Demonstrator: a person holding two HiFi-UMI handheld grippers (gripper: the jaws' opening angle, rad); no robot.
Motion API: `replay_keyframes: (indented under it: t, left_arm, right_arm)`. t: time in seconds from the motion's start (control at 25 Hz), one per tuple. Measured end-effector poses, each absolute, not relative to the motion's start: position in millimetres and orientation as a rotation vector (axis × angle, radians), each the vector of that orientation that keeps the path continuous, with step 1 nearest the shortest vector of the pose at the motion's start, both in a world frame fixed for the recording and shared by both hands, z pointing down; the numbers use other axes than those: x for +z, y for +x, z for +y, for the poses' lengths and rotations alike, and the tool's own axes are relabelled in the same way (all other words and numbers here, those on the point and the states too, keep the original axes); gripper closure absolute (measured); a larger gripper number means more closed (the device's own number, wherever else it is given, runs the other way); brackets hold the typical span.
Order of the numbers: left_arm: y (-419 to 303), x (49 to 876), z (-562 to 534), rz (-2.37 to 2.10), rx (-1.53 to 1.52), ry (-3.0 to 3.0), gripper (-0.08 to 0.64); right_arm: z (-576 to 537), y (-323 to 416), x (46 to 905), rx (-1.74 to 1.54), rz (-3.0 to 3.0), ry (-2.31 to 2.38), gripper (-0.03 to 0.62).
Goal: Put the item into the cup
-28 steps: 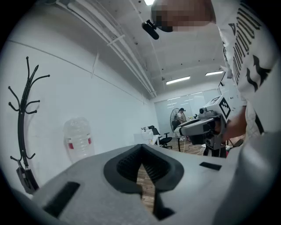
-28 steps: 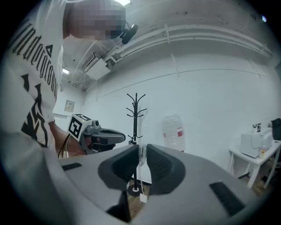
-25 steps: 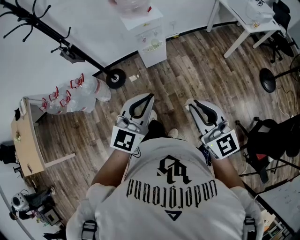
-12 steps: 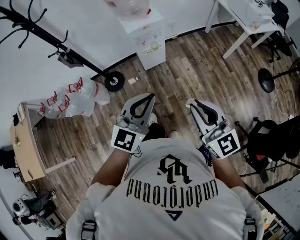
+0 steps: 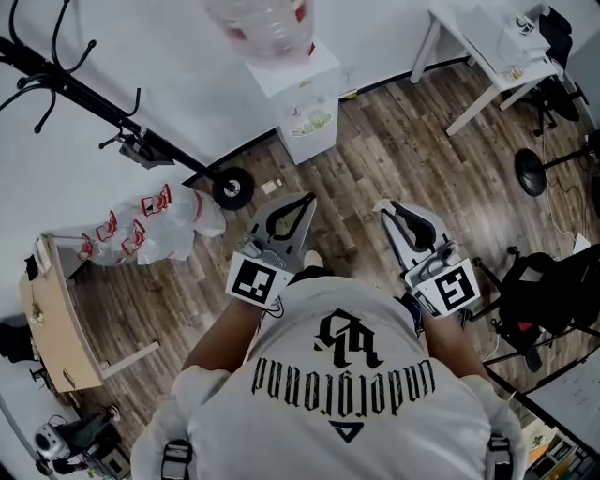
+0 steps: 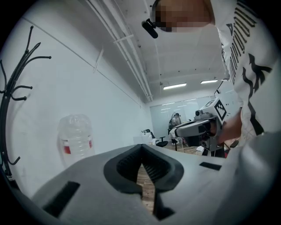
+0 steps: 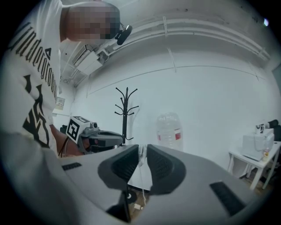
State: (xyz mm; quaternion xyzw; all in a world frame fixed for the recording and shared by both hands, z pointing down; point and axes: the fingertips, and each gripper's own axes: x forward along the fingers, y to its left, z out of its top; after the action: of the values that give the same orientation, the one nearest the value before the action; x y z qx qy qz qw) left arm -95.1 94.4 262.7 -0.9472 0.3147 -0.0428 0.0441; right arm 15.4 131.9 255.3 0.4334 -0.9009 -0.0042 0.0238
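Left gripper (image 5: 308,200) is pinching shut, empty; right gripper (image 5: 385,208) is gaping narrowly, empty; bottle (image 5: 262,25) is sitting atop dispenser (image 5: 306,105).

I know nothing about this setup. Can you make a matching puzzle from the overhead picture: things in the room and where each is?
Things: 1 coat rack; 2 water dispenser; 3 plastic bags; 4 white table.
Places: A top right corner; B floor at left, by the wall; C top centre, against the wall; D slanting across the upper left.
Pairs: 1-D, 2-C, 3-B, 4-A.
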Motion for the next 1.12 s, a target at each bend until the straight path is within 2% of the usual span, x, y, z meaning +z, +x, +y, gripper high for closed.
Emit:
replay_keyframes:
  t: [0.56,1.12]
  left_arm:
    - [-115,269,10,0.973,-0.139,-2.921,0.554]
    - [-49,287,-90,1.316,-0.200,-2.808,0.553]
  right_arm:
    - [38,-3,262,0.028,-2.780,1.372,0.526]
    - [-88,58,276,0.050,-2.923,0.984,0.525]
